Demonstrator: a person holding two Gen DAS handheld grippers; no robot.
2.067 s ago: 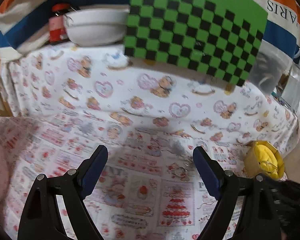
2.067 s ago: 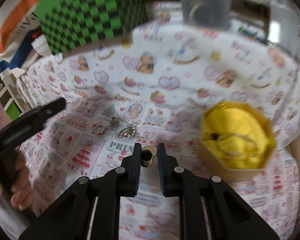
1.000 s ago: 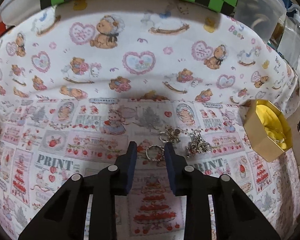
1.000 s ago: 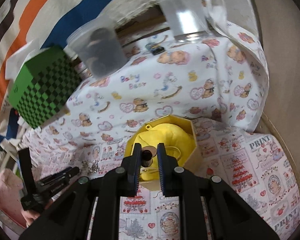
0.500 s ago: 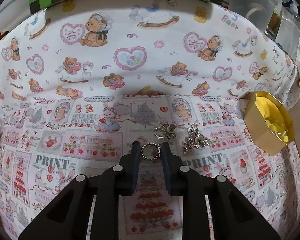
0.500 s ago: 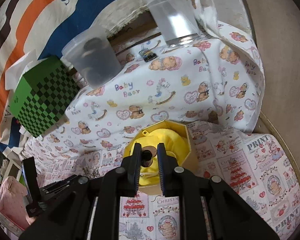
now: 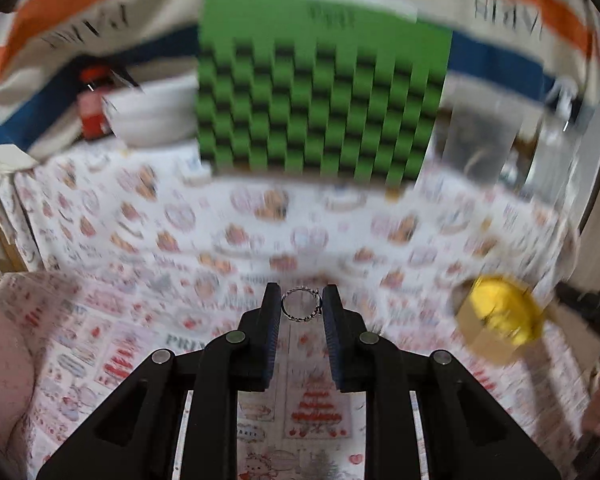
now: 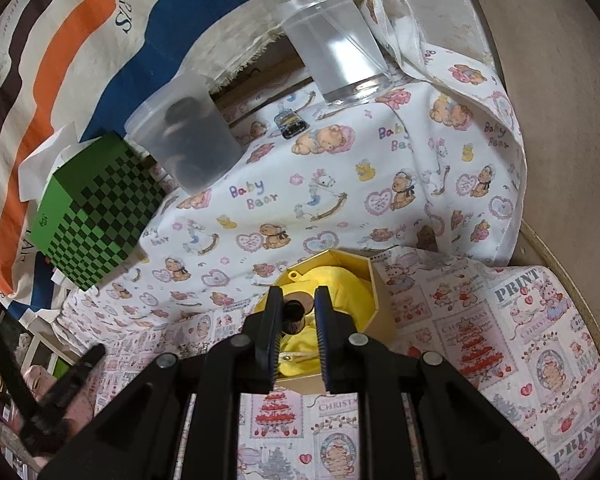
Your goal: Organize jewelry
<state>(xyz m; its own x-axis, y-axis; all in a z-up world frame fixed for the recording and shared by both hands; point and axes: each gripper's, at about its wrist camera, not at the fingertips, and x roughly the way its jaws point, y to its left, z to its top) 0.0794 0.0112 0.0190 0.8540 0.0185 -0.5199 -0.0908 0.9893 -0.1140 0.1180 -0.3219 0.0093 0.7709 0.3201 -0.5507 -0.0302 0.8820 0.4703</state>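
My left gripper [image 7: 301, 306] is shut on a small silver beaded ring [image 7: 301, 305] and holds it above the printed cloth; this view is motion-blurred. The gold octagonal box with yellow lining [image 7: 500, 318] lies to its right. In the right wrist view my right gripper [image 8: 294, 311] is shut on a small dark bronze earring [image 8: 293, 312] and hangs right over the same box [image 8: 364, 280]. A thin hoop [image 8: 296, 356] lies on the yellow lining. The left gripper [image 8: 72, 376] shows at lower left.
A green-black checkered box [image 8: 96, 208] stands at the back, beside a frosted plastic tub [image 8: 188, 140] and a clear bottle [image 8: 332, 40]. A white bowl [image 7: 152, 112] and red jar [image 7: 92, 108] sit back left. A table rim [image 8: 572, 280] curves on the right.
My left gripper closed on the silver ring and lifted it off the cloth, tilting up. My right gripper stayed over the yellow box with the earring, moving slightly closer.
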